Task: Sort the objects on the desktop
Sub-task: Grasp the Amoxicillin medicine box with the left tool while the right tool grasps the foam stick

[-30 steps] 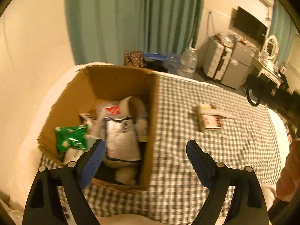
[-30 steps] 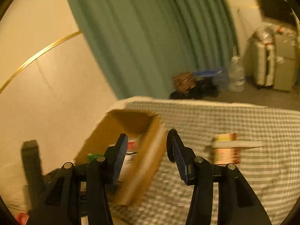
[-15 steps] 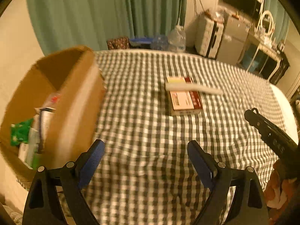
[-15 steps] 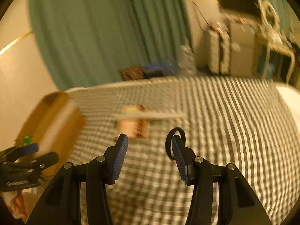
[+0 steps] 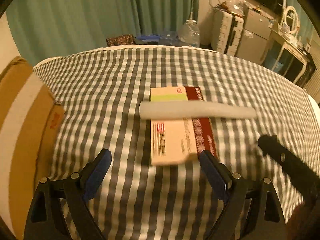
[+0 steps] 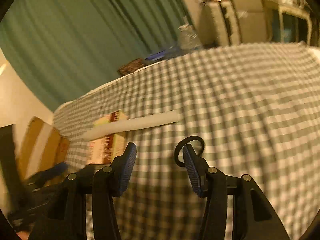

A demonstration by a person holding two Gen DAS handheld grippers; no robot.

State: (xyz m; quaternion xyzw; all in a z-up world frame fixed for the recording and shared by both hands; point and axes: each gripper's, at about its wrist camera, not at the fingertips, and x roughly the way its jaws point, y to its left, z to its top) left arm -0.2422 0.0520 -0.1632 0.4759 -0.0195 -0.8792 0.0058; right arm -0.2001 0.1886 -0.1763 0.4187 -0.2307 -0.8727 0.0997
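Surface: a bed [image 5: 124, 76] covered with a grey-and-white checked cloth; it carries all the task items seen.
Flat box: a cream, lime and dark red flat box [image 5: 176, 138] lies flat near the middle of the cloth, long side running away from the left camera.
White tube: a long white tube [image 5: 198, 111] lies crosswise on top of the flat box, touching it, its right end reaching well past the box edge over the cloth. The right view shows the same tube [image 6: 132, 125] resting across the box [image 6: 104, 150].
Cardboard carton: an open brown cardboard carton [image 5: 22, 132] stands at the left edge of the bed, well apart from the flat box; its contents are not visible from here.
Black ring: a thin black ring [image 6: 189, 151] lies on the cloth just behind the right tool's right finger; contact cannot be determined.
Left tool: the left tool [image 5: 154, 172] hovers over the cloth with its blue-padded fingers [image 5: 96, 173] wide apart and nothing between them; the near end of the flat box sits just ahead of the gap.
Right tool: the right tool [image 6: 158, 164] has its fingers parted about halfway, with only cloth seen between them; nothing is gripped.
Image quality: both views are motion-blurred; print on the box is unreadable.
Background: green curtain [image 5: 84, 14], a clear water jug [image 5: 190, 33] and pale cabinets [image 5: 242, 34] beyond the bed.
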